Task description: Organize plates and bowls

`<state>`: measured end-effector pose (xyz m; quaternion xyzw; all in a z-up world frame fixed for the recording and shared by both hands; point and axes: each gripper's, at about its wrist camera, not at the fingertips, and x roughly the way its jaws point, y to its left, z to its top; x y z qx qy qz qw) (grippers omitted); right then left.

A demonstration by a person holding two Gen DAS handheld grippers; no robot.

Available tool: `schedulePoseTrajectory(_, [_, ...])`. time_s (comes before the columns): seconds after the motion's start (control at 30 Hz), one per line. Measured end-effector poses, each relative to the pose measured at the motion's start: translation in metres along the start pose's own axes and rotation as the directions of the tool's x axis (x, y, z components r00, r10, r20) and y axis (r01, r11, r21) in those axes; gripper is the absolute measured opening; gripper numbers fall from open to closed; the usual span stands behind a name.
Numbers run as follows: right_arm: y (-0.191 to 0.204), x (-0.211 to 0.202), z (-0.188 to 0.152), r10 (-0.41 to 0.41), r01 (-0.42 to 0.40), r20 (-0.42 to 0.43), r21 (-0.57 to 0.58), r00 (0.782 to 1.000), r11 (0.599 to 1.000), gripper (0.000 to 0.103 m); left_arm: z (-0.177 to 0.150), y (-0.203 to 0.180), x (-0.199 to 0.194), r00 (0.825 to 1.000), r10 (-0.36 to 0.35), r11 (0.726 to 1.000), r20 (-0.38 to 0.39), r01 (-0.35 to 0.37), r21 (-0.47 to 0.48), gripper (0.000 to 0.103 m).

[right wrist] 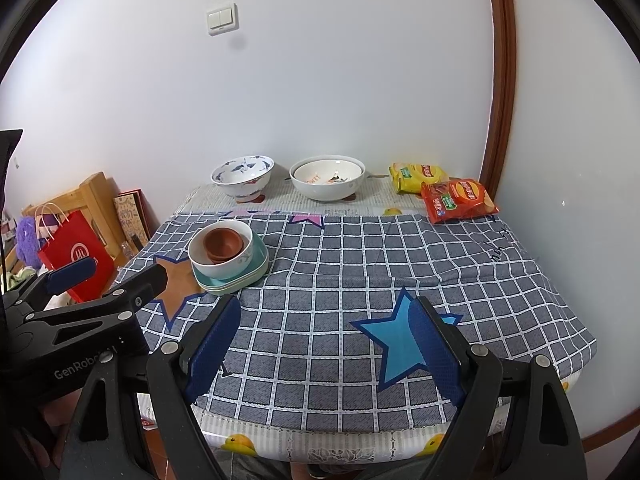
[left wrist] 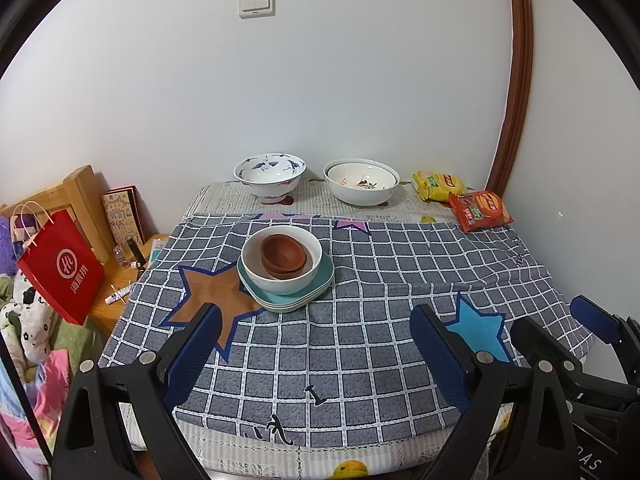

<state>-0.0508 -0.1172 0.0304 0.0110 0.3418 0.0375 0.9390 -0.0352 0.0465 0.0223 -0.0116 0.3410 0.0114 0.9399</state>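
A stack sits on the checked cloth: pale green and teal plates point(left wrist: 312, 294) point(right wrist: 224, 282) carry a white bowl point(left wrist: 282, 258) point(right wrist: 222, 250) with small brown bowls point(left wrist: 284, 256) point(right wrist: 223, 244) nested inside. At the back stand a blue-patterned bowl point(left wrist: 269, 176) point(right wrist: 242, 174) and a stacked pair of white bowls point(left wrist: 361, 181) point(right wrist: 327, 177). My left gripper point(left wrist: 316, 326) point(right wrist: 106, 276) hangs open over the near cloth, short of the stack. Beside it, my right gripper point(right wrist: 325, 322) point(left wrist: 558, 320) is open over the blue star, with nothing between its fingers.
Yellow point(left wrist: 438, 186) point(right wrist: 418, 176) and red point(left wrist: 480, 210) point(right wrist: 460, 199) snack packets lie at the back right, near the wall. A red paper bag point(left wrist: 60, 268) point(right wrist: 80, 256), a wooden frame and small bottles crowd the lower side table at left. The table's front edge is just below the grippers.
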Motion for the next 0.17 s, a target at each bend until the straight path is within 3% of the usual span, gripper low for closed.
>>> schedulePoseTrajectory(0.17, [-0.0008, 0.0009, 0.0001, 0.001, -0.001, -0.001, 0.001, 1.0, 1.0, 0.085, 0.0018, 0.0018, 0.0024, 1.0, 0.002, 1.0, -0.001, -0.002, -0.002, 0.095])
